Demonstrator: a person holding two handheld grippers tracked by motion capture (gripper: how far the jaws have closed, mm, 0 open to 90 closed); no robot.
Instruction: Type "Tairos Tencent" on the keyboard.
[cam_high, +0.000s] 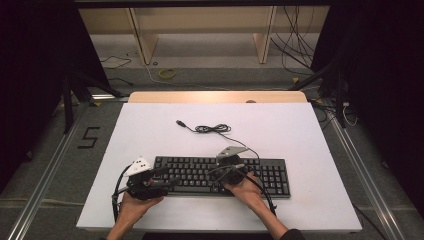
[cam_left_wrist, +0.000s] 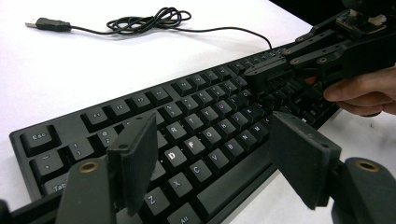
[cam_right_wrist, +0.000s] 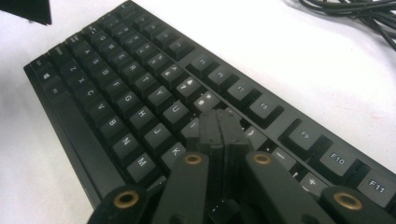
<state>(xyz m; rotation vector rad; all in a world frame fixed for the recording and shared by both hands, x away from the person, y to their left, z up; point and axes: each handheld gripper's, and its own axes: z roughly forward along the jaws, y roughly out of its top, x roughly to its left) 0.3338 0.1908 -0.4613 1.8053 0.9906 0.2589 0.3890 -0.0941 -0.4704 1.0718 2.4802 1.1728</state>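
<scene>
A black keyboard lies across the near half of the white table. Its thin cable coils behind it and ends in a USB plug. My left gripper hovers low over the keyboard's left end, jaws open, with nothing between them. My right gripper reaches in over the middle keys, held by a hand, with its jaws shut together and empty. Its tips sit at the keyboard near the I and K keys; I cannot tell whether they touch.
White tabletop extends behind and to both sides of the keyboard. The far table edge is a wooden strip. Beyond it are floor cables and wooden shelf legs. Metal rails run beside the table.
</scene>
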